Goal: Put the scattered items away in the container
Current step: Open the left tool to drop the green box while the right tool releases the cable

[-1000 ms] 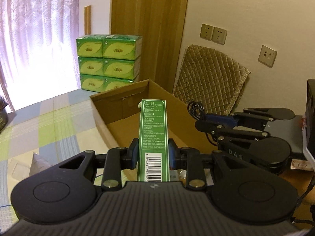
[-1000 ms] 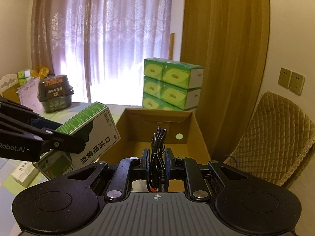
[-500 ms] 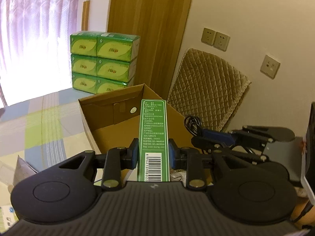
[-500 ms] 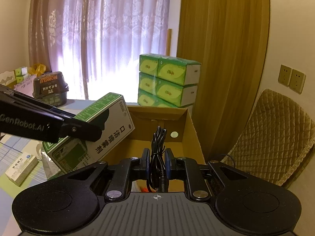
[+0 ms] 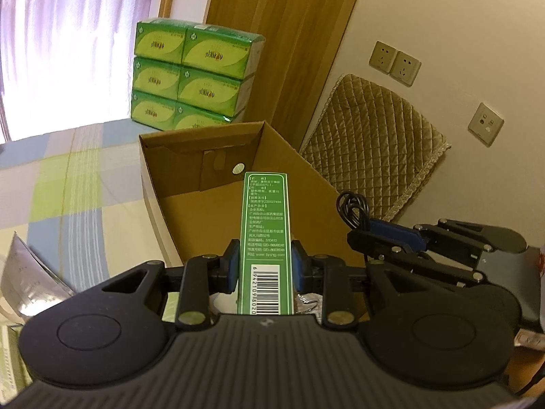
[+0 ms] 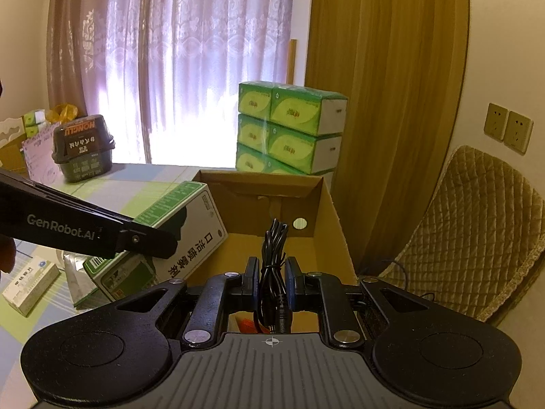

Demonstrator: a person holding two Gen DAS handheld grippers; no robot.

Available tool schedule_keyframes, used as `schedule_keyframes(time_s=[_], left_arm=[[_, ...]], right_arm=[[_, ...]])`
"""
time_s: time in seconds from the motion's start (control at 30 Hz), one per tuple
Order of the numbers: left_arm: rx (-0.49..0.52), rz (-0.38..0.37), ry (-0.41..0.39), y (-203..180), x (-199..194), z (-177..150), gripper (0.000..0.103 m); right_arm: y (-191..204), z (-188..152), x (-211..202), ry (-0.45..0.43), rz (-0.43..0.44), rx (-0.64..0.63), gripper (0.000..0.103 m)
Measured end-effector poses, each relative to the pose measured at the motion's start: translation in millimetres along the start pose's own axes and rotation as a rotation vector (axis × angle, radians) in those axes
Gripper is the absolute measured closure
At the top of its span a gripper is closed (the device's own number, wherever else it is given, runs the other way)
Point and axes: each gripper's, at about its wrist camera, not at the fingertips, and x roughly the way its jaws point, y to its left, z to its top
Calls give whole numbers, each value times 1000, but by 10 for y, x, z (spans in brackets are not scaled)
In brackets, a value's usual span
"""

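Cardboard container: the open brown box point(image 5: 299, 177) stands on the bench point(image 5: 68, 177) in front of me. What I can see of its floor is mostly bare, though something pale and crinkled, and a bit of orange, show low down between my tongs, too hidden to name.

Left tongs: my left tongs point(image 5: 265, 266) are clamped on the narrow sides of a green carton point(image 5: 265, 235), barcode end towards the camera. From the right wrist view this same carton sits at the box's left wall, roughly level with the rim, its far end reaching over the opening. It is not yet let go.

Right tongs: my right tongs point(image 6: 271, 283) are pinched together on a coiled black cable point(image 6: 272, 259), loop up and plug end down, held over the near part of the box. Also not released.

Done so far: as I judge it, little is clearly inside yet. Both items in hand are lifted and brought to the box, so the carrying is about finished for these two.

Left to do: lower and drop the carton and the cable. After that, a small white packet point(image 6: 29, 284) and a silvery foil pouch point(image 5: 27, 279) lie loose on the bench to the left of the box, well apart from it.

Probably not mine to move: the stacked green tissue packs point(image 6: 289, 133) behind the box and the dark tub point(image 6: 81, 150) at the far left look stored, not scattered, but I can't be sure.

Progress: early to middle, I'd say.
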Motion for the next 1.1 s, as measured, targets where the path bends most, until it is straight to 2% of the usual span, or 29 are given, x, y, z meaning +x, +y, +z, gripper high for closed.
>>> schedule_keyframes(time_s=[0.33,0.37,0.43,0.8,1.1], left_arm=[[-60,-1,-3,107,133,47,78],[-65,2,-12,121,131,47,75],[-60,9,-23,131,120,57,70],[-42,49,-24,213,76,7,69],[-44,44,-18,237,58,-39,66]], right_arm=[[-29,-20,47,9,1,1,85],[-33,-23,52,11,1,1,85],[-30,-31,63,13,0,1,85],[-23,-50,119,24,8,-1,85],[15,-46,140,32,16,-5,85]])
